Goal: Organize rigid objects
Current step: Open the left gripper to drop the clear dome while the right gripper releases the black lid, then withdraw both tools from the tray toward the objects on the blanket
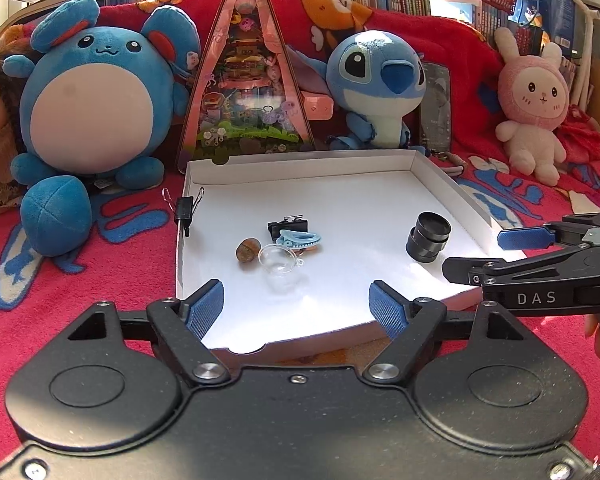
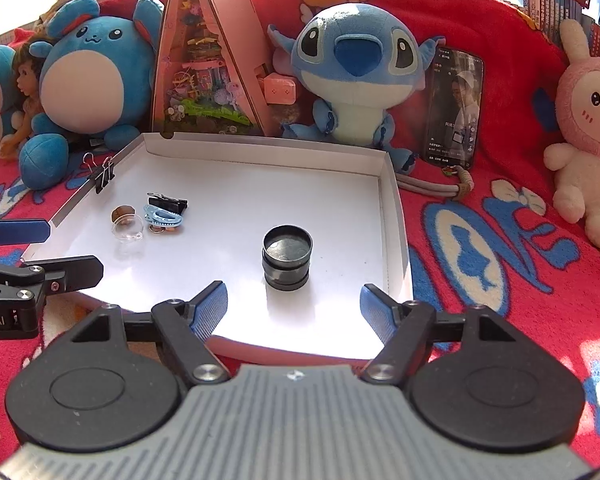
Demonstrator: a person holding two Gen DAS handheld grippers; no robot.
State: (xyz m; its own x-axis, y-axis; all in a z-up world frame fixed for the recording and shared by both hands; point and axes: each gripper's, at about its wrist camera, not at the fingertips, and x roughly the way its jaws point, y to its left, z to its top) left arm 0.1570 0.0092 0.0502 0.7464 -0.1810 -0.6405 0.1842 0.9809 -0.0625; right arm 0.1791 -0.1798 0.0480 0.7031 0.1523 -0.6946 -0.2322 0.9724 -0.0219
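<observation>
Open white floor spans the tray between the lens and the clustered trinkets; plush toys wall the far rim.

plush toys, phone, red blanket

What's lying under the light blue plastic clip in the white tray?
The light blue plastic clip overlaps a black binder clip, with a small ring and something reddish showing at its near edge. Whatever else it covers is hidden.

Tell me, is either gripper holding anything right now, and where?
Nothing held. Left gripper and right gripper are both open and empty above the white tray.
</observation>
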